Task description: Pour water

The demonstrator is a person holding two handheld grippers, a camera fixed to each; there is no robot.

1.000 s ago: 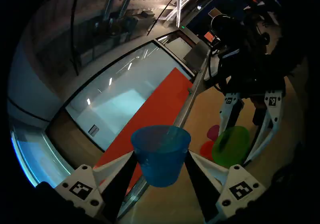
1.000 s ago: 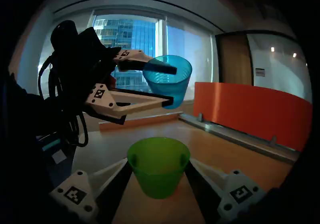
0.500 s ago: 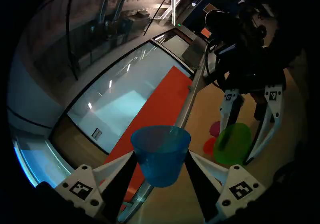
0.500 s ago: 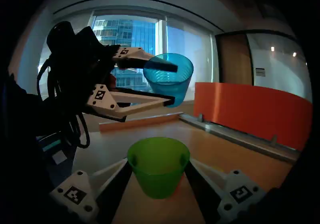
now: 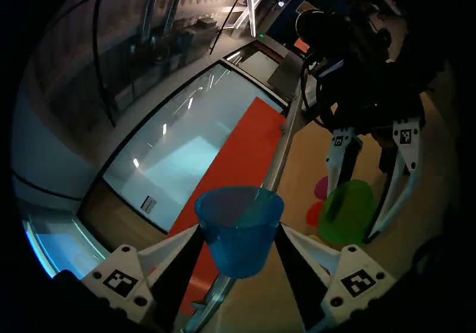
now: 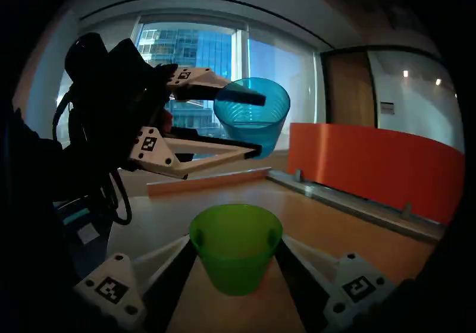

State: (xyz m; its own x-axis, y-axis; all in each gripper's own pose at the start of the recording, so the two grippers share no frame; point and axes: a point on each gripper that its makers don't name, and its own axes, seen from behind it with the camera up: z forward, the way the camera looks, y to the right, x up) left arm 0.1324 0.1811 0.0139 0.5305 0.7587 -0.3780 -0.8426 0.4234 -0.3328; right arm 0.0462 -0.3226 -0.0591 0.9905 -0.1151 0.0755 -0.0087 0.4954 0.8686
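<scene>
2 tapered, translucent plastic cups: left gripper (image 5: 238,242) clamps blue cup (image 5: 239,229) & right gripper (image 6: 236,247) clamps green cup (image 6: 235,258).

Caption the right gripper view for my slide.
Right gripper grips a green cup over the wooden table; left gripper holds a blue cup higher, beyond it.

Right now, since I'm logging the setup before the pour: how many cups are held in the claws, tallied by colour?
blue cup: 1
green cup: 1
Total: 2
</scene>
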